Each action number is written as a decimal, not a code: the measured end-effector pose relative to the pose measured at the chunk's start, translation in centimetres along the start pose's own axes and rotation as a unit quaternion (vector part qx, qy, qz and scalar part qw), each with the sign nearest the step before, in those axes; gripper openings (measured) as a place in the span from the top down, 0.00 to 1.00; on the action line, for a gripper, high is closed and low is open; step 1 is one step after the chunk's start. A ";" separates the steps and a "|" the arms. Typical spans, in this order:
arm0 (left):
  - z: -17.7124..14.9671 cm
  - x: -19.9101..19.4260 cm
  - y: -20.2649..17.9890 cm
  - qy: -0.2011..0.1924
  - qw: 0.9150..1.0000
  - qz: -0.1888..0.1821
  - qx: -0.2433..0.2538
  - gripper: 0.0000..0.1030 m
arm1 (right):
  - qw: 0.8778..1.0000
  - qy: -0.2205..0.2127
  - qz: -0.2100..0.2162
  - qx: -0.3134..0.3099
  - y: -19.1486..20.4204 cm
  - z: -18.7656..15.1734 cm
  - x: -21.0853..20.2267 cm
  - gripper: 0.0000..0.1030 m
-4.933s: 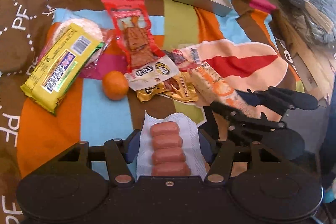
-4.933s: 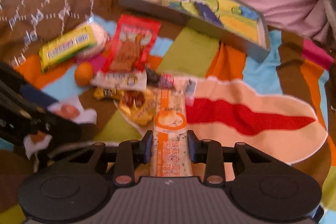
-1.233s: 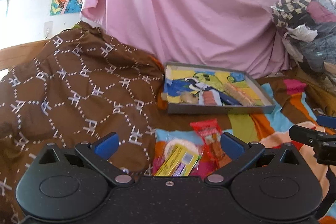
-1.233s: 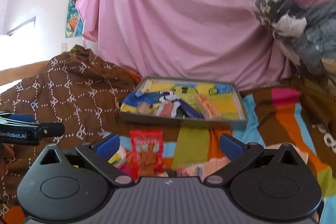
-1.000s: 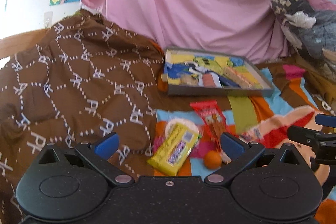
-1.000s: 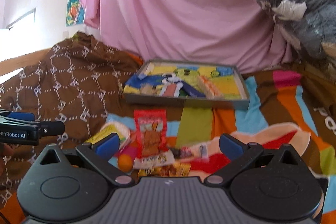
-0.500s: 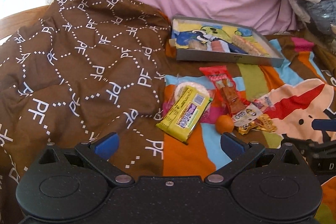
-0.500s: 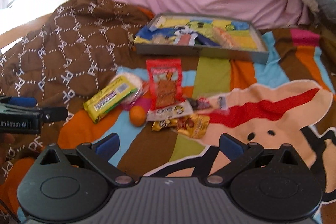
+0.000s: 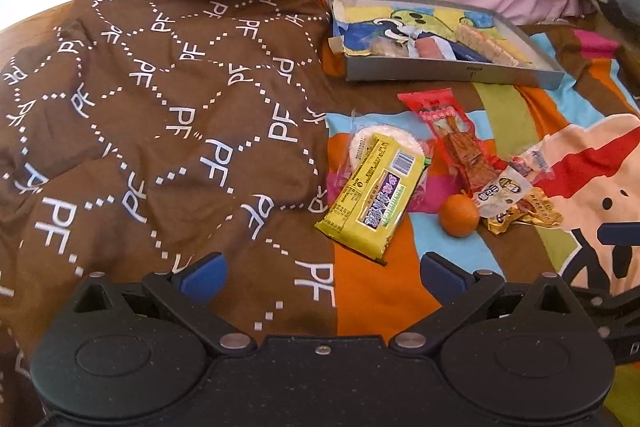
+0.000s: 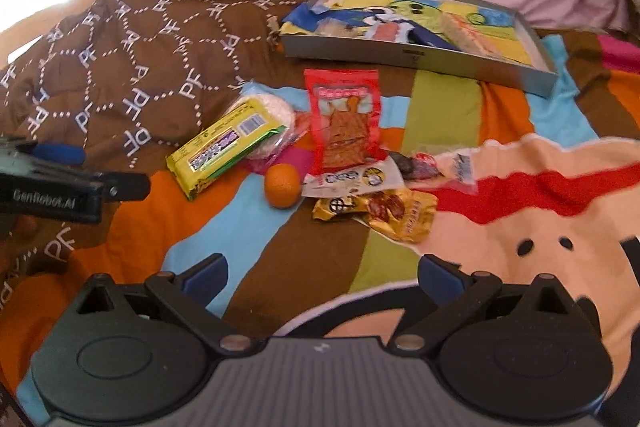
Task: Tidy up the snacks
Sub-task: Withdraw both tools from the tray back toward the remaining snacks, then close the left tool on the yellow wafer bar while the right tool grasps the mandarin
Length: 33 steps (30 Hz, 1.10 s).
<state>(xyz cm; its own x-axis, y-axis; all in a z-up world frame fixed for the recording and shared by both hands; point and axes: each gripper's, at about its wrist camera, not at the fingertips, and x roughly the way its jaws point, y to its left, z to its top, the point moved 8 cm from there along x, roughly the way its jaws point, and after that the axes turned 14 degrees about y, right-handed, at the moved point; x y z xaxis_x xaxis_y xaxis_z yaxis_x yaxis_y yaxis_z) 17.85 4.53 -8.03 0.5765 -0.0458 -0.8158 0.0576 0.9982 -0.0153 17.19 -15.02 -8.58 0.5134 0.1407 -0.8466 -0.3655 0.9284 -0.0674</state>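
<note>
Black grippers [image 9: 320,273] [image 10: 320,273] hover wide-spread, empty, above snacks [image 10: 344,119].

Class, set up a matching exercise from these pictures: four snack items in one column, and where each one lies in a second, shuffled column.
Things:
1. yellow packet
2. orange
3. red packet
4. sausage pack

Places:
a. inside the grey tray
b. lying partly over the round rice cracker
c. on the blanket, its top end pointing toward the tray
d. between the yellow packet and the gold wrapper

Pairs: 1-b, 2-d, 3-c, 4-a
</note>
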 end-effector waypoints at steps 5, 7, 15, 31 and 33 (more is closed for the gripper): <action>1.5 1.1 -0.1 0.003 1.000 -0.002 0.019 0.01 | 0.999 -0.010 0.009 -0.046 0.8 1.6 1.0 0.00; 2.2 1.7 -0.3 0.003 0.999 -0.006 0.033 0.01 | 0.998 -0.012 0.020 -0.064 1.2 2.3 1.5 0.00; 4.3 4.8 -1.3 0.032 0.995 -0.032 0.085 0.01 | 0.989 -0.018 0.030 -0.142 2.9 4.5 4.6 0.05; 5.7 7.5 -3.1 0.054 0.989 -0.063 0.125 0.20 | 0.970 -0.032 0.017 -0.240 4.0 5.9 7.6 0.31; 5.4 7.6 -3.2 0.061 0.988 -0.066 0.126 0.24 | 0.970 -0.033 0.019 -0.239 3.9 5.9 7.6 0.34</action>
<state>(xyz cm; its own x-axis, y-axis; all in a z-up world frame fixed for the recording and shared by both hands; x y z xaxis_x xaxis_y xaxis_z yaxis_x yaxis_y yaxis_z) 26.48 0.78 -11.04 0.4480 -0.1550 -0.8805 0.3367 0.9416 0.0055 24.20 -8.27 -12.16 0.5351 0.2083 -0.8187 -0.6956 0.6585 -0.2871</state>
